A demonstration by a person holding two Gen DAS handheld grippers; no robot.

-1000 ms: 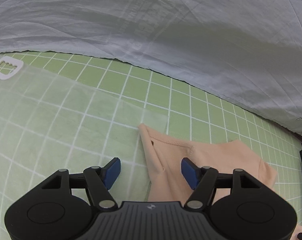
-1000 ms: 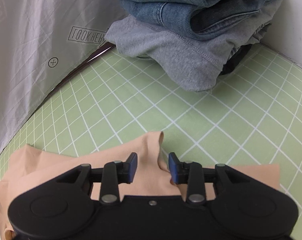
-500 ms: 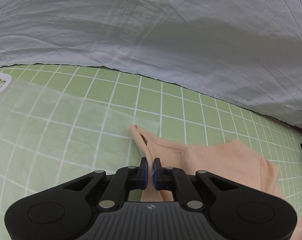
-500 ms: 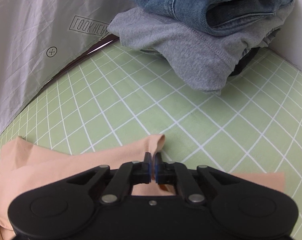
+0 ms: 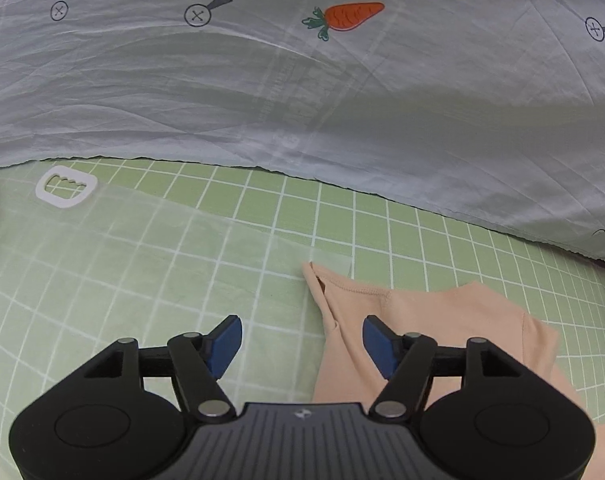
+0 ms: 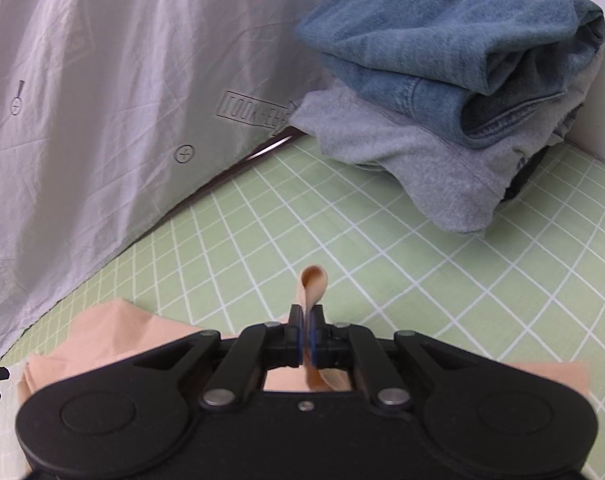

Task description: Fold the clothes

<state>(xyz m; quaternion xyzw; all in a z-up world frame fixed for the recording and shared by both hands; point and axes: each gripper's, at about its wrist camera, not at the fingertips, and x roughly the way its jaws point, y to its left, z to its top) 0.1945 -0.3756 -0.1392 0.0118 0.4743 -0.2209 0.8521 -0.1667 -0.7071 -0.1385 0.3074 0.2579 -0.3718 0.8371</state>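
Since half a second ago, the left gripper (image 5: 301, 343) has let go and spread wide over the peach knit garment (image 5: 430, 320) on the green grid-lined mat (image 5: 142, 264). From the right wrist, the right gripper (image 6: 305, 338) stays clenched on a garment strap (image 6: 313, 282), lifted above that mat, with the stack of folded blue denim and grey fleece (image 6: 442, 92) beyond.

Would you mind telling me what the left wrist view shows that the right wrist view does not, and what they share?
Only the left wrist view shows the open left gripper, a white plastic ring and a translucent sheet lying on the mat. Only the right wrist view shows the right gripper shut on a peach strap, plus folded jeans stacked on a grey sweatshirt. Both show the peach garment, the green grid mat and the white printed sheet with carrots.
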